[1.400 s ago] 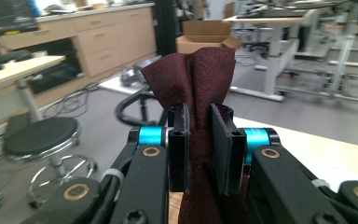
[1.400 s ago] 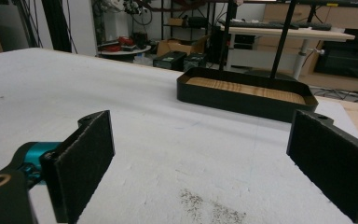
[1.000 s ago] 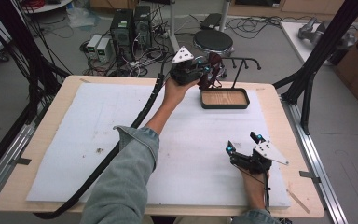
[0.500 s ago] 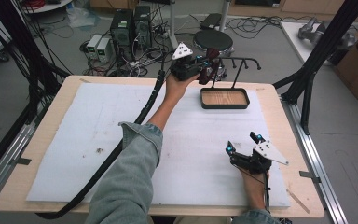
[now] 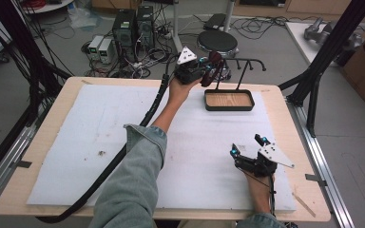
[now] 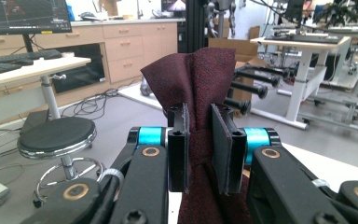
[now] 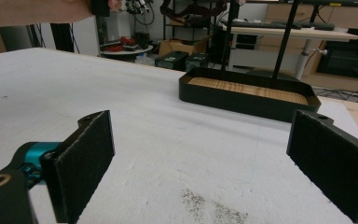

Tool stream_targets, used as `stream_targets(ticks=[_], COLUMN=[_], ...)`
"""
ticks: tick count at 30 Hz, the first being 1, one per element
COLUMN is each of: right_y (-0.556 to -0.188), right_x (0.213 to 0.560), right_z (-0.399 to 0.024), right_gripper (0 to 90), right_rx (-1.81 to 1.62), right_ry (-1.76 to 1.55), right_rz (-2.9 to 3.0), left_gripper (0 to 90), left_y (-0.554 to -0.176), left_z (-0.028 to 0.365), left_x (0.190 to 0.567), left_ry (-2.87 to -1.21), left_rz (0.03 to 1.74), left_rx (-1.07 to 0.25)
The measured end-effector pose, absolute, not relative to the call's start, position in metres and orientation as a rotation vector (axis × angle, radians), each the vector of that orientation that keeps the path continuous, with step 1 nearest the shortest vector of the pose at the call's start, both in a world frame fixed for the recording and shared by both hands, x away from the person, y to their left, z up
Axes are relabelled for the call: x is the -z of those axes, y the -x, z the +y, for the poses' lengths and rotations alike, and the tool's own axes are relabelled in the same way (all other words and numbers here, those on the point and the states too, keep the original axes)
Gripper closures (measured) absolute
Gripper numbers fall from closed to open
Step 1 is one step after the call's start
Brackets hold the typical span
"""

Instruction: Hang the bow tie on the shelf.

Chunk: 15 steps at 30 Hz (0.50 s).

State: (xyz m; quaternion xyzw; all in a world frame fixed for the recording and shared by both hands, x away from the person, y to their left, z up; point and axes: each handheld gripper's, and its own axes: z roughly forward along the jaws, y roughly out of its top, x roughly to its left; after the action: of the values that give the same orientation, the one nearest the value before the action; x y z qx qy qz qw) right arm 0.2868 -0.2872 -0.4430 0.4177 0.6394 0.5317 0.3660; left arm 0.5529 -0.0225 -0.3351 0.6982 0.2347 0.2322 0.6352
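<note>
The left claw [image 6: 198, 149] is pinching 1 maroon cloth [image 6: 200, 79], holding it raised just before the rack pegs [image 6: 256, 88]; hanging appears not yet done. The right claw [image 5: 248, 146] is resting spread on the worktop [image 5: 76, 142], facing the tray [image 7: 247, 95].

- The high view looks forward and down from above the person's side, taking in the whole table [image 5: 275, 95].
- The left gripper view looks level, out past the table's far edge.
- The right gripper view sits low, facing the tray [image 7: 242, 95], which the high view shares [image 5: 229, 108].
</note>
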Motion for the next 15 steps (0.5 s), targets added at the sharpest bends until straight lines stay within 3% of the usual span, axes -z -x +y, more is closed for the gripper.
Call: stream_targets(ticks=[15], right_y=[-0.287], right_x=[0.443], right_z=[-0.287], right_gripper=[6.5], right_rx=[-1.364], right_ry=[-1.068], right_rz=[1.647], left_gripper=[76.1], left_y=[-0.554], left_z=[-0.013], left_x=[0.348], left_ry=[-1.614], left_rz=[0.565], left_rx=[-0.524])
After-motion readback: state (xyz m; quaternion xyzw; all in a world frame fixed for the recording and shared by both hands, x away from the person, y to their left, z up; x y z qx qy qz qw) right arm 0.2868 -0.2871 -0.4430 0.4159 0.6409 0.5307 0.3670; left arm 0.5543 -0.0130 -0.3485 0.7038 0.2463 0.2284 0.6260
